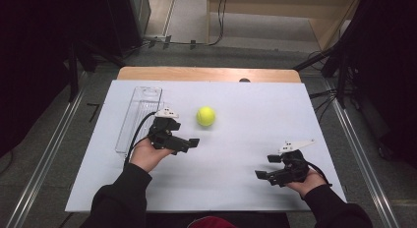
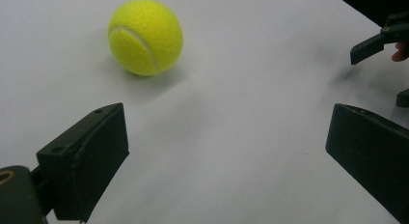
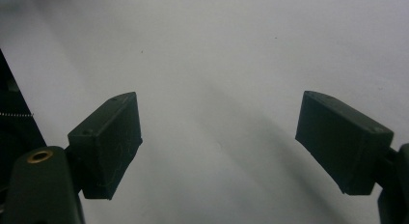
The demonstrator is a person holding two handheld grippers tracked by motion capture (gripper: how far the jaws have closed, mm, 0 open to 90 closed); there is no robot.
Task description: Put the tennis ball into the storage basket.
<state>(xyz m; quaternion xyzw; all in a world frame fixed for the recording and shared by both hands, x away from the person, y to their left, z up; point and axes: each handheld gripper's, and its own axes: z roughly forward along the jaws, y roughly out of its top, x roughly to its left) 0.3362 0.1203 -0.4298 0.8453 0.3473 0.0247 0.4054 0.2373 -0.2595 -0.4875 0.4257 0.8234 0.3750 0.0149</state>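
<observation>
The yellow tennis ball [image 1: 206,116] sits on the white tabletop [image 1: 236,184] just beyond the left tool [image 1: 189,144], whose jaws gape empty near it, while the right tool [image 1: 263,175], also spread empty, hovers well apart.

The person wears black long sleeves, and each black gripper, left gripper [image 1: 189,142] and right gripper [image 1: 262,175], has blocky rectangular jaws, a trailing black cable and a pale three-cornered top plate.
</observation>
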